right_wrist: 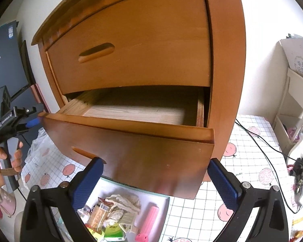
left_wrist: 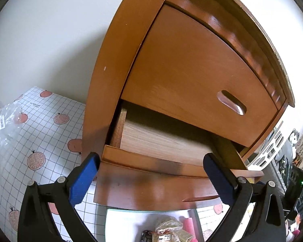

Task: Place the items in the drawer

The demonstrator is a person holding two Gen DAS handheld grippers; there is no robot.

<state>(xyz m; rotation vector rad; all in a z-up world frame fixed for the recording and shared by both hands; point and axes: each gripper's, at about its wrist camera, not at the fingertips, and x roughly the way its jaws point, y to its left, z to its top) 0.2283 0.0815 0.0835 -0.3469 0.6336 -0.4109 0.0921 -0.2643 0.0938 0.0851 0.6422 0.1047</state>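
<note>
Lower drawer (right_wrist: pixel 131 141) of the wooden cabinet (right_wrist: pixel 224 60) is standing pulled out, its inside bare; upper drawer (right_wrist: pixel 131 46) is sitting closed. Left gripper (left_wrist: pixel 151 173) and right gripper (right_wrist: pixel 155 179) are both hovering spread wide, holding nothing, in front of the drawer face. Items (right_wrist: pixel 115 213), including a pink roller (right_wrist: pixel 149 219), are lying in a tray (right_wrist: pixel 163 199) below the drawer front.

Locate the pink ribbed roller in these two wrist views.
The pink ribbed roller lies in the white tray below the open lower drawer, low centre in the right wrist view, just right of the snack packets.
</note>
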